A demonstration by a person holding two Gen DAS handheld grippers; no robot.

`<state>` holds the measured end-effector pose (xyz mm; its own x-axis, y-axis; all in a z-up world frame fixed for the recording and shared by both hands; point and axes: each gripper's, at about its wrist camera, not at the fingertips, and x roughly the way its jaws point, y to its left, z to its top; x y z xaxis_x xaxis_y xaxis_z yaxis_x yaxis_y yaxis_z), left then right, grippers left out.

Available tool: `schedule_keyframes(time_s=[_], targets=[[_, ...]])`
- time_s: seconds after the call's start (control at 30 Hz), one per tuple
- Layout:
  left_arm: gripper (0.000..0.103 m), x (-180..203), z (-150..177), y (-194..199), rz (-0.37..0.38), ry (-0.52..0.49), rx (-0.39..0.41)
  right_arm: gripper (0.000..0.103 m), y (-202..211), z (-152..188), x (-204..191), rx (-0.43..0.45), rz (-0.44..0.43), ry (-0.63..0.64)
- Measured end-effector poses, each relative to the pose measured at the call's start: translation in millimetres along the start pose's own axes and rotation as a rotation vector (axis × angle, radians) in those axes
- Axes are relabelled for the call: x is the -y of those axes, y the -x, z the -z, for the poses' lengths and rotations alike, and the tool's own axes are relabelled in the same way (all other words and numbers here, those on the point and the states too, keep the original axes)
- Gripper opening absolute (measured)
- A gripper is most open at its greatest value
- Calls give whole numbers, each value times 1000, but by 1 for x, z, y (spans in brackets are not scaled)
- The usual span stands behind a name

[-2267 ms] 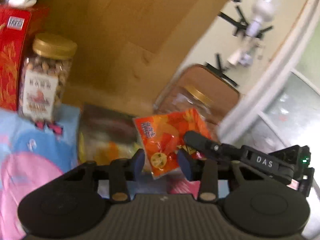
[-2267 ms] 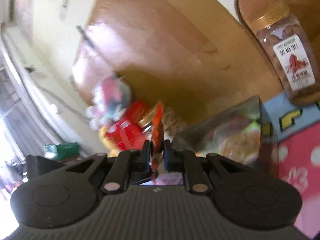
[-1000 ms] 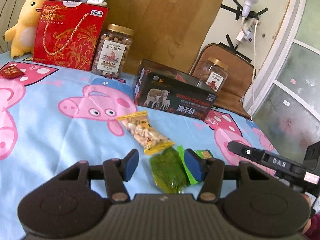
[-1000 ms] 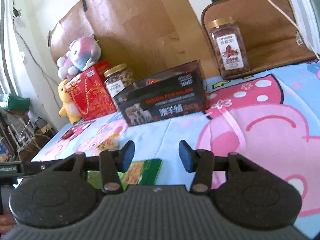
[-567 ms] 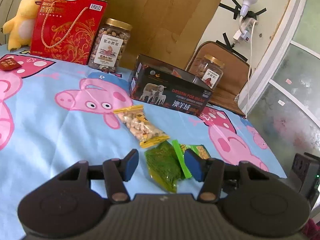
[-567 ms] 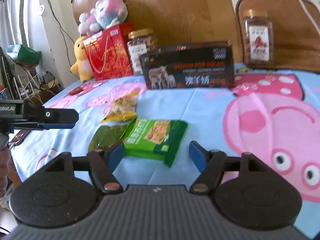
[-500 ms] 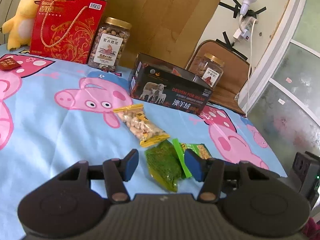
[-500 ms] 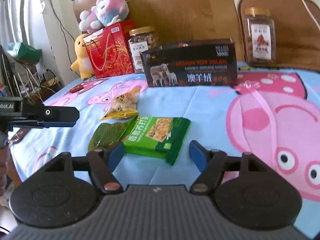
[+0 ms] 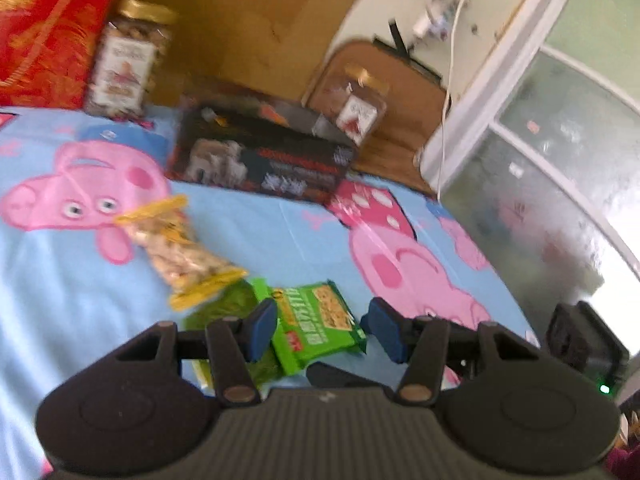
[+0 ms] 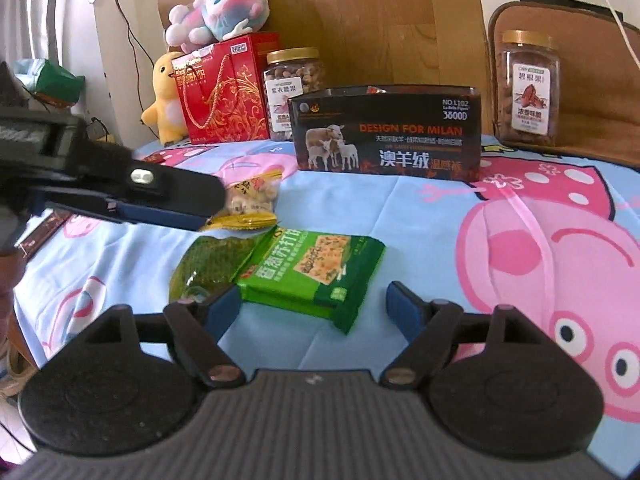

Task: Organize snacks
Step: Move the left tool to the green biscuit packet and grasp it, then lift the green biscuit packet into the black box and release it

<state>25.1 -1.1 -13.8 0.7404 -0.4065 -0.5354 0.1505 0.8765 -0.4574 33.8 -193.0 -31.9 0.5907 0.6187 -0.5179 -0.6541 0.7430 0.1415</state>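
A green cracker pack (image 10: pixel 316 272) lies on the pig-print cloth, partly over a dark green snack bag (image 10: pixel 212 264). A yellow-edged nut bag (image 10: pixel 250 204) lies behind them. My right gripper (image 10: pixel 314 308) is open and empty, its jaws just in front of the cracker pack. My left gripper (image 9: pixel 324 332) is open and empty, hovering over the cracker pack (image 9: pixel 316 324) with the nut bag (image 9: pixel 180 252) to its left. The left gripper also shows from the side in the right wrist view (image 10: pixel 192 204). An open black box (image 10: pixel 386 134) stands behind the snacks.
A red gift box (image 10: pixel 224 92), a gold-lidded nut jar (image 10: pixel 292 88) and plush toys (image 10: pixel 218 12) stand along the back left. Another nut jar (image 10: pixel 528 88) stands at the back right on a brown pad. A window (image 9: pixel 560 160) is to the right.
The right gripper put the orange packet away and opened. Both grippers drew back from the box to the snack pile. The left gripper has now swung right over the cracker pack.
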Motion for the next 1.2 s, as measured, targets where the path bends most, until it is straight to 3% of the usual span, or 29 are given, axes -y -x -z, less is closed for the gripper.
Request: schedule_keyframes(time_s=[0.2,0.3,0.43,0.5,0.57,0.67,0.77,0.83,0.87,0.9,0.93,1.0,1.2], targets=[[52,1,-3,-38,10,22,-95,81,0,-1,3,-10,9,14],[50,4,-4,-45,29,20,-98,51,-1,-1,-2,-10,8,66],[50,6,-10,-41,45,14,-109,49,2,-1,3,-8,-20,49],[55,2,-13,-35,32,28,-82,48,4,-3,11,-12,-46,14],[56,-2,-17,-37,23,42,-76,48,5,-4,22,-15,-81,-54],[53,-5,-15,-56,48,79,-151,53,7,-5,37,-20,-156,-162],[53,4,-12,-59,41,24,-139,66,9,-3,54,-13,-239,-299],[51,2,-13,-62,67,45,-143,62,8,-1,64,-18,-289,-366],[50,1,-14,-61,63,49,-131,52,8,-1,66,-21,-294,-373],[38,1,-17,-59,81,48,-126,32,8,-1,66,-24,-260,-377],[37,2,-21,-56,102,53,-121,28,8,-3,68,-26,-253,-377],[37,10,-35,-46,81,13,-58,27,7,-13,72,-9,-292,-415],[37,0,-102,-21,24,-25,116,27,-19,-86,64,88,-333,-320]])
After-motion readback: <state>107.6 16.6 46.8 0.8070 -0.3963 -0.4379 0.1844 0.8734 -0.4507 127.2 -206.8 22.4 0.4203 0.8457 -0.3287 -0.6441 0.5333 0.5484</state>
